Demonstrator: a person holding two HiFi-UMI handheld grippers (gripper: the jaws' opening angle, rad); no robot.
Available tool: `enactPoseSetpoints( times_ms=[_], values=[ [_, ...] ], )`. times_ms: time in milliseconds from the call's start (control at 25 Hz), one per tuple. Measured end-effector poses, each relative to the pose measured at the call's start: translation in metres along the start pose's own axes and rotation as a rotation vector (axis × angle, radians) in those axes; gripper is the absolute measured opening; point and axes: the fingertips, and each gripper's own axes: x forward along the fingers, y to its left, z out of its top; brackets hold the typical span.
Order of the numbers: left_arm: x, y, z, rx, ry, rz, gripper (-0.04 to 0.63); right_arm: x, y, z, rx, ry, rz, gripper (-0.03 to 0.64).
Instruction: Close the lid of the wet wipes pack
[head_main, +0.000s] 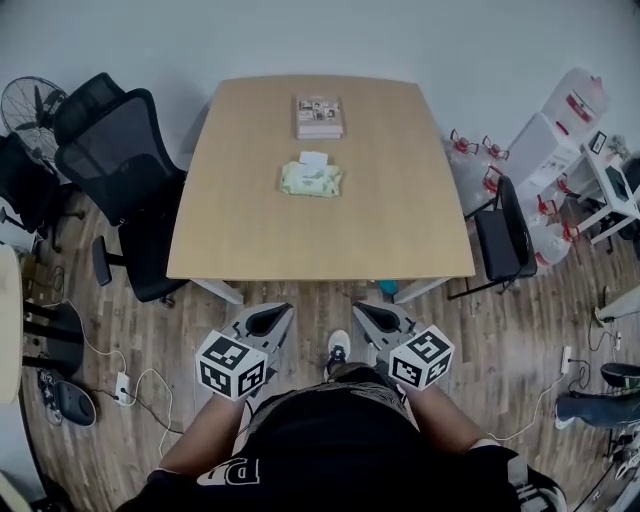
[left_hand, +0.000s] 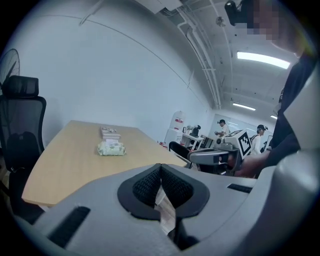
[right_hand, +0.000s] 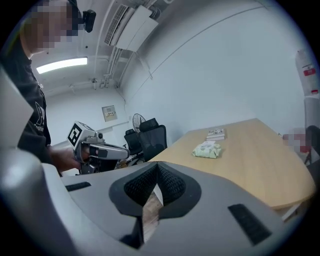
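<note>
A pale green wet wipes pack (head_main: 311, 179) lies on the middle of the wooden table (head_main: 250, 240), its white lid flap (head_main: 314, 158) standing open at the far side. The pack also shows far ahead in the left gripper view (left_hand: 111, 148) and in the right gripper view (right_hand: 207, 149). My left gripper (head_main: 270, 319) and right gripper (head_main: 374, 318) hang side by side over the floor, short of the table's near edge. Both are shut with nothing held; the pads meet in the left gripper view (left_hand: 160, 165) and the right gripper view (right_hand: 157, 165).
A flat box or book stack (head_main: 319, 116) lies beyond the pack. Black office chairs (head_main: 120, 170) and a fan (head_main: 25, 105) stand to the left. At the right are a dark chair (head_main: 505, 235) and large water bottles (head_main: 560, 130). Cables (head_main: 130, 385) trail on the wooden floor.
</note>
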Motion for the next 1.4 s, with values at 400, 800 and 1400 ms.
enactPoseSetpoints(
  times_ms=[400,800,1400],
  values=[
    [0.095,0.031,0.054,0.040,0.003,0.047,0.018,0.031,-0.098,0.041,-0.004,0.006,0.057,0.003],
    [0.131,0.066,0.070,0.012,0.012,0.109,0.018,0.064,-0.144,0.058,0.008,0.019,0.104,0.003],
    [0.139,0.132,0.094,0.027,0.038,0.062,0.018,0.119,-0.160,0.081,0.029,0.017,0.038,0.003]
  ],
)
